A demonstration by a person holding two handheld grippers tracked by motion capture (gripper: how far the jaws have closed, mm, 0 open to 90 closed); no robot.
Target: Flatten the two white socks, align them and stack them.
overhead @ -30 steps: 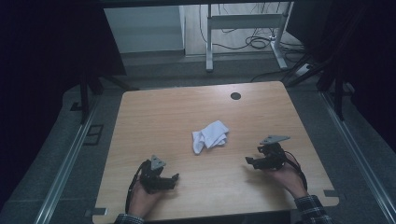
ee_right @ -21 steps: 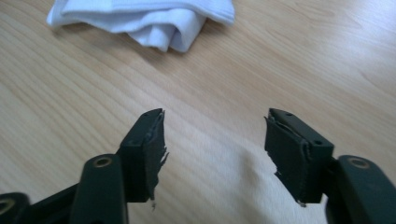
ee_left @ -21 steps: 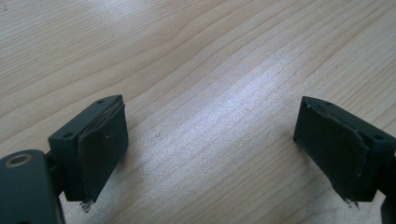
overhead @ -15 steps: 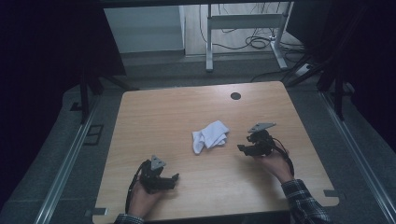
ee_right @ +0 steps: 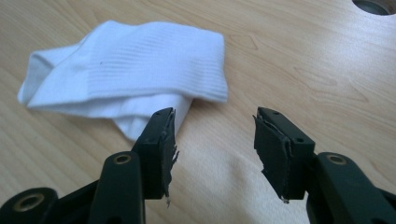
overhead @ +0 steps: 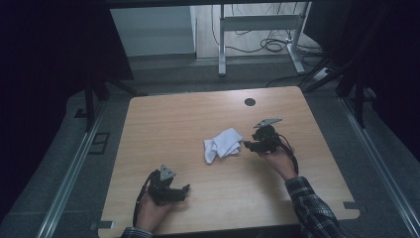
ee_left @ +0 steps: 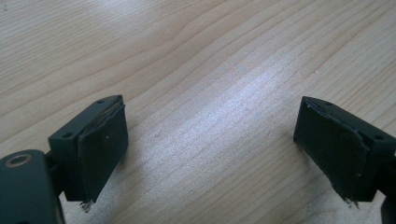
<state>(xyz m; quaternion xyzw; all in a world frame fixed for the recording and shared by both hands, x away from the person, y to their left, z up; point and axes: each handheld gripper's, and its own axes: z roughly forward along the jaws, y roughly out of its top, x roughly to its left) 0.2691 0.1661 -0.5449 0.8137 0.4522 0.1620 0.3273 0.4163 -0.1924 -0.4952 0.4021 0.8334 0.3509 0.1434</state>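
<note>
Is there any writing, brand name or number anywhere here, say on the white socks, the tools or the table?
None can be read.
The white socks are plain ribbed fabric, with no logo.
The right hand-held gripper and left hand-held gripper show bare black pads and screws.
The wooden table carries only grain and a round hole.

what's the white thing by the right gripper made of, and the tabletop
White sock: looks like soft knit fabric, probably cotton blend; fine ribbing shows at its cuff and it lies in limp folds. Tabletop: light wood or wood-look laminate, with grain lines and a slight sheen; which one can't be told.
</note>
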